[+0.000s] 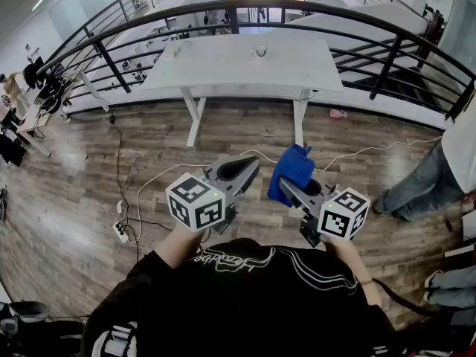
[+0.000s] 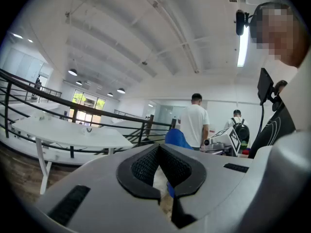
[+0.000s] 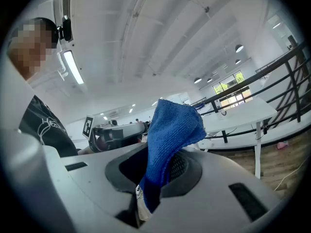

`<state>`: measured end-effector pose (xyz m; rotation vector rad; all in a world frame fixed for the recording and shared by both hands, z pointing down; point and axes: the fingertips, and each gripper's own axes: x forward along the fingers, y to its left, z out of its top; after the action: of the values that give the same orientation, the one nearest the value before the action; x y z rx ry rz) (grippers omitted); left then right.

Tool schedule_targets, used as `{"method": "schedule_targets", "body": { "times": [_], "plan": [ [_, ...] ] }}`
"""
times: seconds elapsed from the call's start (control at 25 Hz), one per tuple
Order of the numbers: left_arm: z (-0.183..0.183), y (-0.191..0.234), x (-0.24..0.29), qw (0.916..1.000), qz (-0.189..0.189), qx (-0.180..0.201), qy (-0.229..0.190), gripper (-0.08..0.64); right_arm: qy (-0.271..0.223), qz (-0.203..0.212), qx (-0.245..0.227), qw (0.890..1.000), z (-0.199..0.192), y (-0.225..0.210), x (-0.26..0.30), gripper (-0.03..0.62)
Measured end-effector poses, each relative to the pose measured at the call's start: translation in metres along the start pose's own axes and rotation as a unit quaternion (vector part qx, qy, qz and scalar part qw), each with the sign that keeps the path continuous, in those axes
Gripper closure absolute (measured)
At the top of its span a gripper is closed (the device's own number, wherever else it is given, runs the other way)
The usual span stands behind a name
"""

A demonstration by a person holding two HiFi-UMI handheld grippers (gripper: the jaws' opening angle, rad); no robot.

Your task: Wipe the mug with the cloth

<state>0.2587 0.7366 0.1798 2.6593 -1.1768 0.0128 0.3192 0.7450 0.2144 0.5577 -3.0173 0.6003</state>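
Observation:
A small white mug stands on the white table far ahead, beyond the black railing. Both grippers are held up in front of the person, well short of the table. My right gripper is shut on a blue cloth, which sticks up out of its jaws as a crumpled fold. My left gripper is shut with nothing between its pads. It hangs just left of the cloth. The mug looks tiny in the left gripper view.
A curved black railing runs behind the table. White cables and a power strip lie on the wooden floor. A person's jeans leg stands at the right. Two more people stand in the distance.

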Motion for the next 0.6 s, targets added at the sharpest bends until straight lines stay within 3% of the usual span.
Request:
{"method": "schedule_targets", "body": {
  "times": [0.6],
  "plan": [
    [-0.014,0.014,-0.021,0.9997,0.002,-0.014,0.019,0.553,0.005,-0.006,0.004,1.000,-0.008,0.010,0.024,0.541]
  ]
}}
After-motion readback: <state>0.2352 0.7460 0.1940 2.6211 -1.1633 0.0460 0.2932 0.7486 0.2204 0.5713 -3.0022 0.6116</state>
